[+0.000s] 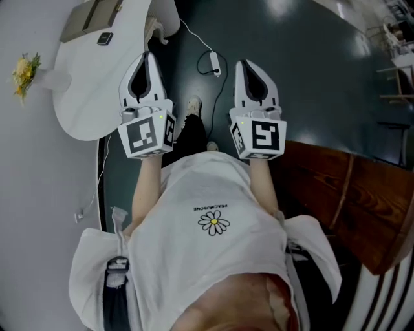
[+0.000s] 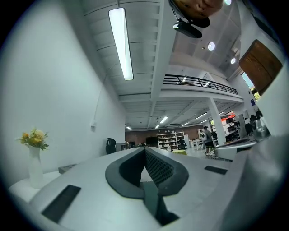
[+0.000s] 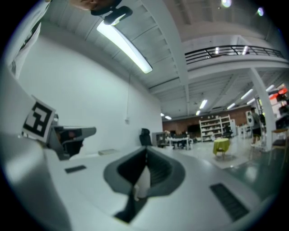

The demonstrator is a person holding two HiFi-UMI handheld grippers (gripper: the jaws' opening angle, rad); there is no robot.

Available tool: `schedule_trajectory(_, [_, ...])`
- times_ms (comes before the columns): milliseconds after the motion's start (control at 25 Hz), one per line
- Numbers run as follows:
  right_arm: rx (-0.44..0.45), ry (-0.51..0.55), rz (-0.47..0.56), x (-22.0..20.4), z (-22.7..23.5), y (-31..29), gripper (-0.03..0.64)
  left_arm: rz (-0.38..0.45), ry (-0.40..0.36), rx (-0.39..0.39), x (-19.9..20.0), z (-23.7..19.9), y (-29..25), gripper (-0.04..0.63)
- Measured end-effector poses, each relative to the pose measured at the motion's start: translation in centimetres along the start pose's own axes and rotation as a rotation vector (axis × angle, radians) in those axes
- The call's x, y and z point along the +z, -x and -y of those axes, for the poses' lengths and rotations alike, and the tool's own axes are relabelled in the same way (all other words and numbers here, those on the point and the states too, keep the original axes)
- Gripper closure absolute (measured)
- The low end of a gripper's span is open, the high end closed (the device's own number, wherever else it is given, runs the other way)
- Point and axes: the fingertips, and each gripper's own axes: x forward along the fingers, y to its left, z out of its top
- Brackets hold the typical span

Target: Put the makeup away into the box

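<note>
Both grippers are closed with nothing between the jaws, the white left gripper (image 1: 147, 57) at 9 o'clock of the white right gripper (image 1: 246, 64). What looks like a tan flat box (image 1: 90, 16) lies on the white round counter (image 1: 84, 90), at 11 o'clock from the left gripper.

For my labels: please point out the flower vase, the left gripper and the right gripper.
flower vase (image 2: 35, 167): left gripper view, white body.
left gripper (image 1: 148, 57): head view, closed tip.
right gripper (image 1: 243, 64): head view, closed tip.
</note>
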Motion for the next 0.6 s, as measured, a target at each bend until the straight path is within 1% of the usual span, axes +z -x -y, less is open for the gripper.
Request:
schedule_trajectory(120, [-0.003, 0.004, 0.013, 0.1, 1.3, -0.9, 0.588, 0.016, 0.003, -0.006, 0.0, 0.1, -1.5, 0.574])
schedule_trajectory(280, [-0.012, 0.037, 0.026, 0.7, 2.8, -3.0, 0.586, 0.043, 0.013, -0.044, 0.1, 0.7, -4.4, 0.574])
schedule_trajectory(360, [-0.016, 0.061, 0.038, 1.0, 3.3, -4.7, 0.586, 0.058, 0.010, -0.065, 0.0, 0.6, -6.5, 0.574])
schedule_trajectory(480, [-0.042, 0.103, 0.046, 1.0, 4.8, -7.7, 0.588, 0.077, -0.016, -0.088, -0.6, 0.0, -10.0, 0.574])
schedule_trajectory(600, [-0.052, 0.114, 0.032, 0.5, 6.0, -11.1, 0.586, 0.076, -0.002, -0.076, -1.2, -1.5, -13.8, 0.574])
